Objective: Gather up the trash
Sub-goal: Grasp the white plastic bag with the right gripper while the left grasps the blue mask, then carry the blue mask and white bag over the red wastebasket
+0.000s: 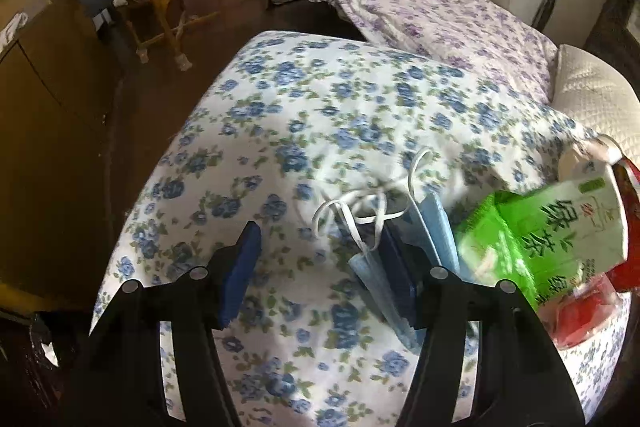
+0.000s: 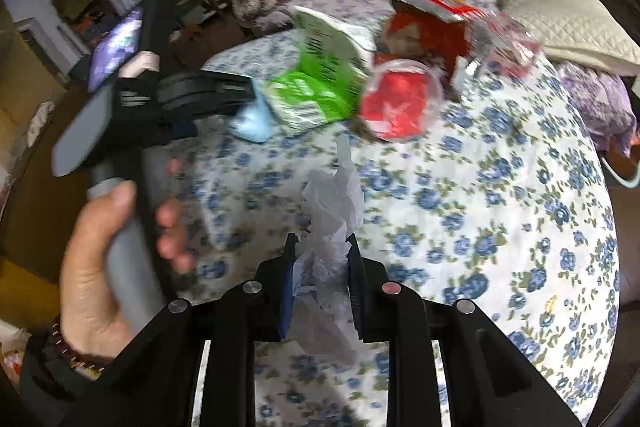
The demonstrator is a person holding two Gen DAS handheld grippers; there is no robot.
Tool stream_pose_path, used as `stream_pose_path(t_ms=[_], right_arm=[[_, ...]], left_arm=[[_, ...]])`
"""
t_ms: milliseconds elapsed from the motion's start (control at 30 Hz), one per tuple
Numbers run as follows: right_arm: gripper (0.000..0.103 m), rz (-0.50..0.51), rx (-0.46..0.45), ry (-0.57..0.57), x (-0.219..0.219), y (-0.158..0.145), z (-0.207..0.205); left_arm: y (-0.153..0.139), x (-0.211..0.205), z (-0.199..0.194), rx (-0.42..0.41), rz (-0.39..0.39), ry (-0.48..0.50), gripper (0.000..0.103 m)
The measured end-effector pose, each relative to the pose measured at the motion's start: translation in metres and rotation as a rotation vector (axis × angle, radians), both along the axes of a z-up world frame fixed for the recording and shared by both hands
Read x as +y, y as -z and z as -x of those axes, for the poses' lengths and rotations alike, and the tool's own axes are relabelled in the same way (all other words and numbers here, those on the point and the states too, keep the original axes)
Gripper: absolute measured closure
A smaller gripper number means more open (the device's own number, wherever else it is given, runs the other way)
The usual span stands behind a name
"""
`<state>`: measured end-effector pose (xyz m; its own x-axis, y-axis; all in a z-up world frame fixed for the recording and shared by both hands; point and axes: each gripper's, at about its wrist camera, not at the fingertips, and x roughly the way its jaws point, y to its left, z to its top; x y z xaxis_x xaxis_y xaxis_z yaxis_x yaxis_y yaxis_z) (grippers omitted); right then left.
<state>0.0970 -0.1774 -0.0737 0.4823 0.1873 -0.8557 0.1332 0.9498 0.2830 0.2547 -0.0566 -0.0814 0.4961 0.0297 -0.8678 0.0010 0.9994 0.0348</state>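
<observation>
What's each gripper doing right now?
Left gripper: jaws apart, blue face mask draped over one finger, not clamped.
Right gripper: jaws closed on crumpled white tissue.

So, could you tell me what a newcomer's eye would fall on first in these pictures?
Probably the bright green carton lying among red wrappers at the far side of the blue-flowered cloth. Next, the blue face mask draped over one finger of the left gripper, and the crumpled tissue pinched in the right gripper.
</observation>
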Motion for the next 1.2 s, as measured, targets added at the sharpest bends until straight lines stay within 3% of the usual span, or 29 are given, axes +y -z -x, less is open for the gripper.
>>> stream_pose_path(t_ms=[200, 300, 367, 500, 700, 867, 1067, 1133, 1200], right_arm=[[0.077, -0.003, 0.012, 0.010, -0.004, 0.005, 0.000], [0.076, 0.003, 0.013, 0.007, -0.004, 0.006, -0.001], [0.077, 0.005, 0.012, 0.008, -0.002, 0.007, -0.003], [0.078, 0.017, 0.001, 0.001, -0.002, 0.008, -0.004], [0.076, 0.008, -0.002, -0.021, -0.005, 0.008, -0.005], [0.061, 0.075, -0.012, -0.045, 0.001, 0.004, -0.001], [0.057, 0.175, -0.006, -0.077, 0.017, 0.006, 0.002], [0.083, 0.188, -0.011, -0.086, 0.019, 0.006, 0.002], [0.086, 0.170, -0.023, -0.082, 0.018, 0.004, 0.002]], left_arm=[[0.000, -0.022, 0.009, -0.032, -0.029, 0.051, 0.049], [0.001, -0.028, 0.012, -0.045, -0.036, 0.071, 0.066], [0.002, -0.033, 0.013, -0.047, -0.037, 0.098, 0.094], [-0.005, -0.028, 0.018, -0.054, -0.040, 0.105, 0.097], [-0.054, 0.025, 0.050, -0.093, 0.098, 0.071, 0.097], [-0.085, 0.054, 0.100, -0.166, 0.194, 0.043, 0.097], [-0.097, 0.047, 0.103, -0.213, 0.192, 0.073, 0.097], [-0.098, 0.048, 0.104, -0.215, 0.199, 0.076, 0.097], [-0.097, 0.050, 0.103, -0.214, 0.198, 0.074, 0.097]])
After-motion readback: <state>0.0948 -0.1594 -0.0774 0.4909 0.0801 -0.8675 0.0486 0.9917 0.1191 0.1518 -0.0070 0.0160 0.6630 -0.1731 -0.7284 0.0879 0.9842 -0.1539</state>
